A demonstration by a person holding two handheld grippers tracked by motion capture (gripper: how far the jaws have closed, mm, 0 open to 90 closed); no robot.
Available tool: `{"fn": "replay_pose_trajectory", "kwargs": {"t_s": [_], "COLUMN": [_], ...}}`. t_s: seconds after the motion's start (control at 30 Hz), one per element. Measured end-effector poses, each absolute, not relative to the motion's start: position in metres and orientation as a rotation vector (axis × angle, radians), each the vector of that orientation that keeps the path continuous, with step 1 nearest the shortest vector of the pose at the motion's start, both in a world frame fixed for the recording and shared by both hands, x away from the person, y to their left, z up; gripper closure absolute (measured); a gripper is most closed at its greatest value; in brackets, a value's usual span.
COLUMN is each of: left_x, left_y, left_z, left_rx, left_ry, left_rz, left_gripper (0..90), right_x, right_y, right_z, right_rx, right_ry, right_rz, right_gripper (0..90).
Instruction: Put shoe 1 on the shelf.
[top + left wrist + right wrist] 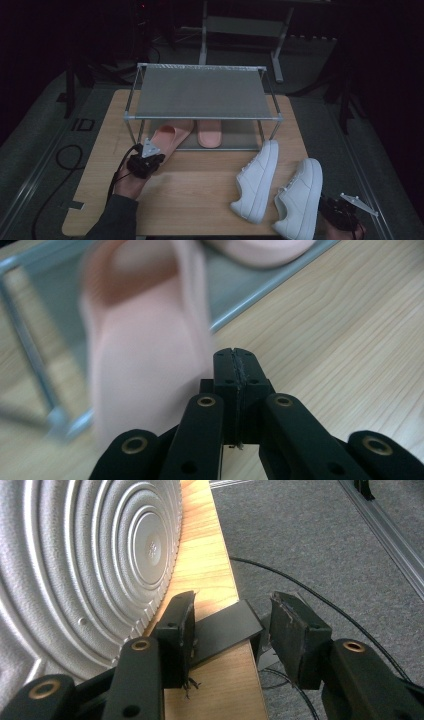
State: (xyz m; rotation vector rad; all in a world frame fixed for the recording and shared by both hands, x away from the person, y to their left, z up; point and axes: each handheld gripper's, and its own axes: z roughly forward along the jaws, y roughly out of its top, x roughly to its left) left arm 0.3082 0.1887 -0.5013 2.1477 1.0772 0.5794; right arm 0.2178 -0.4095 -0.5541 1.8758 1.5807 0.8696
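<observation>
A pink slipper [167,139] lies half out of the lower shelf of a metal shoe rack [200,118], with a second pink slipper [209,136] beside it further in. My left gripper [149,152] sits just at the near end of the first slipper. In the left gripper view its jaws [235,357] are shut with nothing between them, and the blurred slipper [145,365] passes on their left. Two white sneakers [257,182] [300,200] stand at the right front of the table. My right gripper [327,204] is open beside the right sneaker, whose ribbed grey sole [85,570] is close on its left.
The wooden table [200,190] has bare room in the middle front. Its right edge [210,575] runs between my right jaws, with grey carpet and cables [320,600] beyond. The rack's top shelf [200,90] is bare. A person's sleeve [115,220] comes in at the bottom left.
</observation>
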Motion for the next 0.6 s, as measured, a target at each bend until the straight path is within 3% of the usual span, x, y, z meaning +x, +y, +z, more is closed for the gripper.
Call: {"fn": "replay_pose_trajectory", "kwargs": {"t_s": [0.6], "left_x": [0.287], "left_y": [0.247], "left_z": [-0.523], "left_rx": [2.110], "left_ry": [1.274], "left_rz": [0.599], "left_gripper": [89.5], "right_x": [0.218], "right_y": [-0.409], "right_z": [-0.554], "right_rx": [1.872], "right_ry": [1.586], "right_rz": [0.866], "right_gripper": [52.1]}}
